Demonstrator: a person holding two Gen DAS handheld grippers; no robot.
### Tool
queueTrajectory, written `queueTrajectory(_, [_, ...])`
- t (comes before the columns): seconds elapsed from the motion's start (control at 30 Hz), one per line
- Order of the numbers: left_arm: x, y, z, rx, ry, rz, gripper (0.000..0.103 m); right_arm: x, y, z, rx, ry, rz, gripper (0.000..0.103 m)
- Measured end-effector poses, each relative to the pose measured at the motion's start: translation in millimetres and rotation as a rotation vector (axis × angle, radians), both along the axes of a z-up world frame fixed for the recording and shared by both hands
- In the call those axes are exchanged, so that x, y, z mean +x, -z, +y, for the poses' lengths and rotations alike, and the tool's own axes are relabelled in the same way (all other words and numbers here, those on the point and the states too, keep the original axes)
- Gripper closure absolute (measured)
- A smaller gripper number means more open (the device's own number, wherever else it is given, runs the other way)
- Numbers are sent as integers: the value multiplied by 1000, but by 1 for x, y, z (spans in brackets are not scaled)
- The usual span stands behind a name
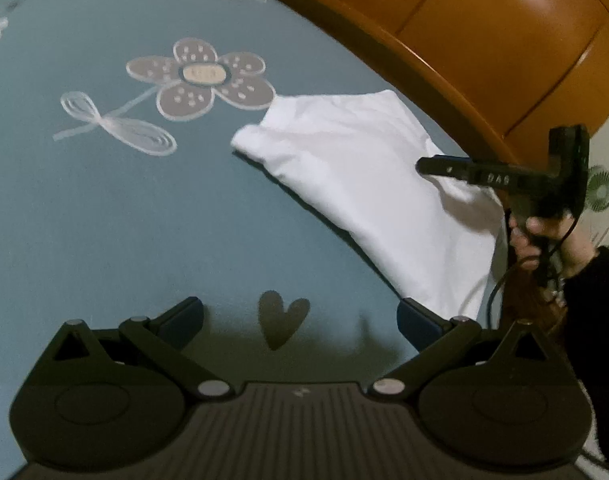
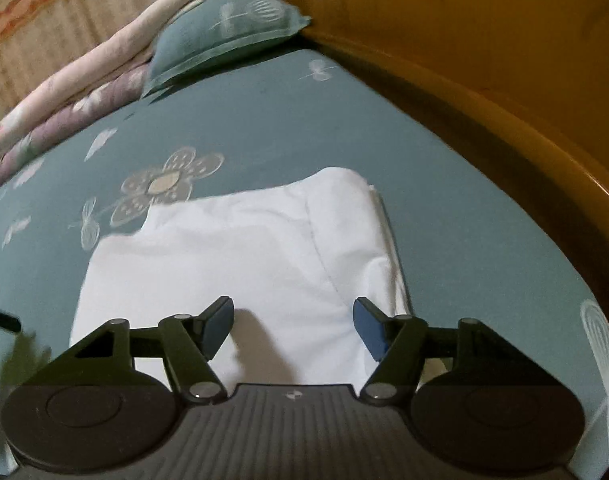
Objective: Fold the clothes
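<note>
One folded white cloth garment (image 2: 240,264) lies on the bed, near its wooden-framed edge. One teal bedsheet (image 1: 104,240) printed with pale drawings covers the bed; on it show one large grey five-petalled flower (image 1: 202,78) and one dark heart shape (image 1: 282,318). Several small white butterfly or leaf prints are scattered over the sheet, too blurred to count exactly. One teal pillow (image 2: 228,28) sits at the bed's far corner, with one rolled pink-and-lilac quilt (image 2: 76,92) beside it. Two black tongs are in view: the left tongs (image 1: 300,320) and the right tongs (image 2: 292,328). One small green fan (image 1: 600,194) stands beyond the bed.
</note>
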State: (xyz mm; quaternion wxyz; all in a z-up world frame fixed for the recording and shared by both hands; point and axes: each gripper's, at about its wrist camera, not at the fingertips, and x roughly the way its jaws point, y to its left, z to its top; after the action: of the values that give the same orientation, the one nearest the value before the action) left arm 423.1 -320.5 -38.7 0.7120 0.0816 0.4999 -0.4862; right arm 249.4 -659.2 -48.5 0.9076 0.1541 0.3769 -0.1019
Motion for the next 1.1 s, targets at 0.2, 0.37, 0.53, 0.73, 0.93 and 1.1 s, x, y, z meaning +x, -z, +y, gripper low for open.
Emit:
queueTrajectory(0.2, [-14,0,13,9,22,-81,1,-31,-2,2,-97,68,13,31])
queueTrajectory(0.37, [-29,2,22,48,32,-147,1,-63,-11,5,-24,124,-61,30])
queueTrajectory(0.53, [-44,-3,32,54,51,-219,1,-79,6,39,-30,73,-26,29])
queueTrajectory(0.73, [-60,-6,37,86,63,-270,1,-95,3,54,-98,96,-32,29])
queueTrajectory(0.93, [-73,-5,39,106,68,-323,1,-80,9,28,-106,162,-46,30])
queueTrajectory(1.1, [-76,-7,43,105,50,-319,1,-63,6,25,-123,188,-35,33])
